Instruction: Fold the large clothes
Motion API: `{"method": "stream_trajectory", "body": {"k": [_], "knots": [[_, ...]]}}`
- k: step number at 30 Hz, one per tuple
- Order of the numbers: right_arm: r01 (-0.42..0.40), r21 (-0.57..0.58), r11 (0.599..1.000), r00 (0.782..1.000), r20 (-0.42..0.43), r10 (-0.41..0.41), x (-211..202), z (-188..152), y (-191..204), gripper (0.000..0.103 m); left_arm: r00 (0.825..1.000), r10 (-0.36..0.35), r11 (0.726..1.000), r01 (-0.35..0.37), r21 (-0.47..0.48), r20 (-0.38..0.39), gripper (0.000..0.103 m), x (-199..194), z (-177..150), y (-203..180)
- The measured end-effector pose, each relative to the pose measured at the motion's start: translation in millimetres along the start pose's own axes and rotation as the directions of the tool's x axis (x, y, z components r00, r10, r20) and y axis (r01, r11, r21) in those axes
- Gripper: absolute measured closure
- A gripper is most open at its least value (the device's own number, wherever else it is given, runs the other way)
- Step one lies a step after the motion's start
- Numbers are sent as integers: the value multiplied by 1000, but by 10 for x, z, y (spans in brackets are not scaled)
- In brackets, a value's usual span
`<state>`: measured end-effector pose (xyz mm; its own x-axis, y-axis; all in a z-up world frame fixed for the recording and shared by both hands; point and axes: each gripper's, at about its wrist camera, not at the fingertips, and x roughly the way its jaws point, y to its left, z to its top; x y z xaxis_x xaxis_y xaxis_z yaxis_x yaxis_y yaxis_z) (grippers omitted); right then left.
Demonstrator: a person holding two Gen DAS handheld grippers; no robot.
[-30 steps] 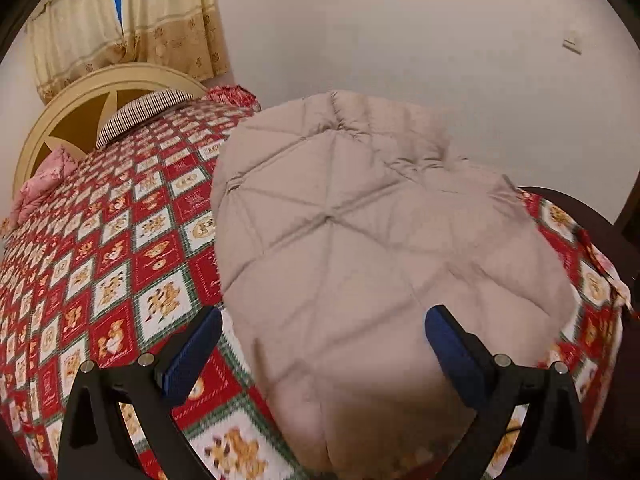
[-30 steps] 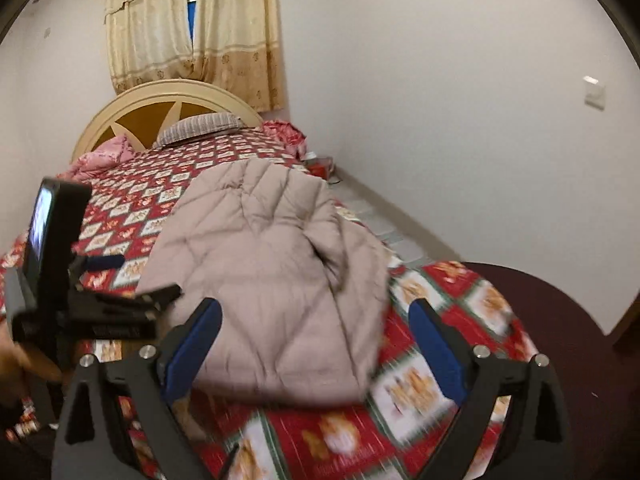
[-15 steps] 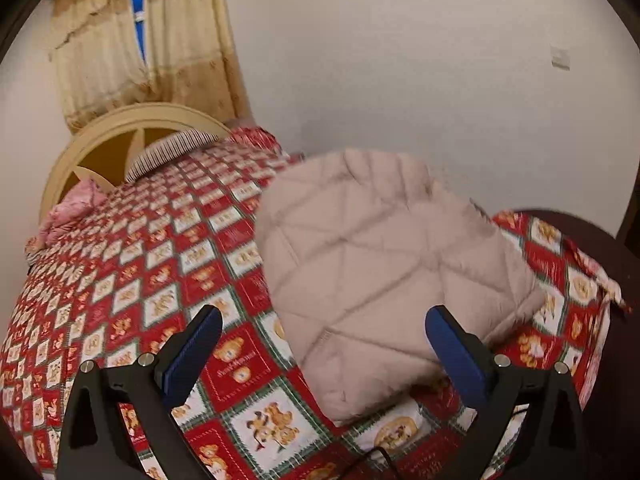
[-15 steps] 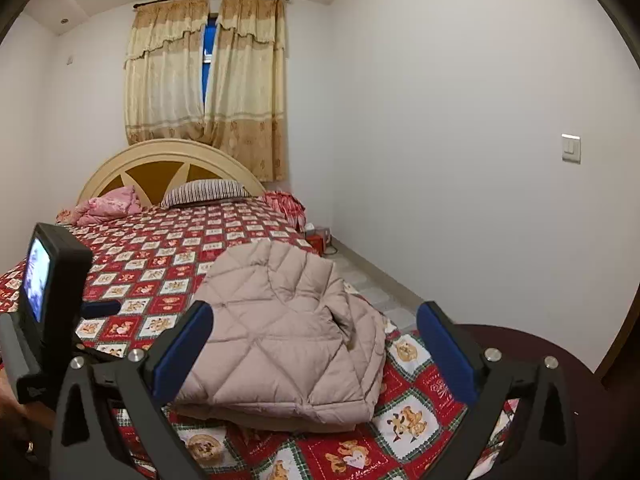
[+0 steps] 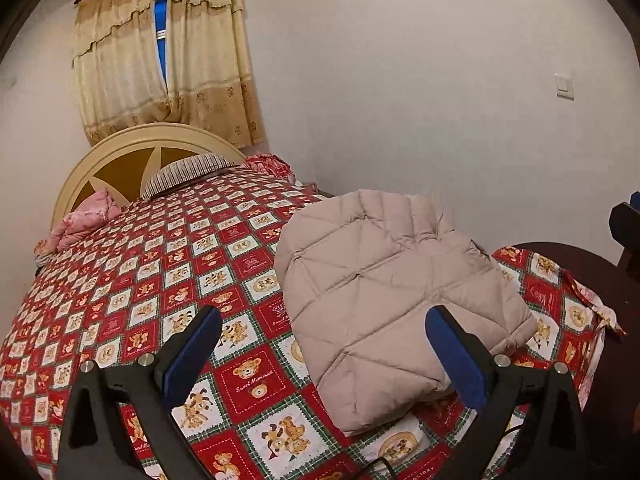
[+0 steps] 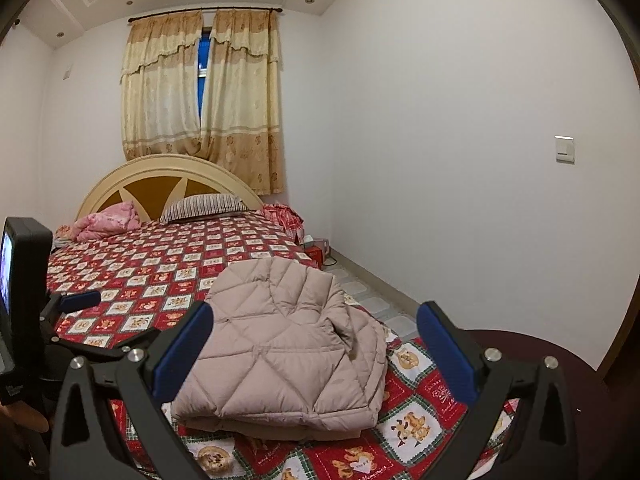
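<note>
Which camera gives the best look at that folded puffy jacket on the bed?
The right wrist view: the jacket lies whole between the open fingers, with its stacked folded layers visible along the near edge. The left wrist view shows the jacket mostly from above, and one blue finger pad covers its near corner.

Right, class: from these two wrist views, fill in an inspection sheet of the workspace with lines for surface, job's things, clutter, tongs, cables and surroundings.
Surface: bed under a red teddy-bear patterned sheet.
Job's things: beige quilted jacket lying folded in layers near the foot of the bed, free of both tongs.
Clutter: striped pillow, pink bundle and red cloth at the head end; red box on the floor.
Tongs: left tongs open, empty; right tongs open, empty.
Cables: thin dark cable at the bottom edge of the left view.
Surroundings: cream headboard, curtains, wall switch.
</note>
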<state>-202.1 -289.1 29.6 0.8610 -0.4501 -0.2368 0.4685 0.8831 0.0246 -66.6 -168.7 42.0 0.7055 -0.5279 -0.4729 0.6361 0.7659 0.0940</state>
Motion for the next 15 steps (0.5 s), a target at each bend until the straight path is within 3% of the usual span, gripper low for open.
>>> {"method": "stream_trajectory", "body": {"k": [15], "knots": [[-5, 16, 1000, 1000, -20, 5, -22, 18, -22, 0, 1000, 0, 1000, 0, 6, 3, 1, -12, -12, -32]]}}
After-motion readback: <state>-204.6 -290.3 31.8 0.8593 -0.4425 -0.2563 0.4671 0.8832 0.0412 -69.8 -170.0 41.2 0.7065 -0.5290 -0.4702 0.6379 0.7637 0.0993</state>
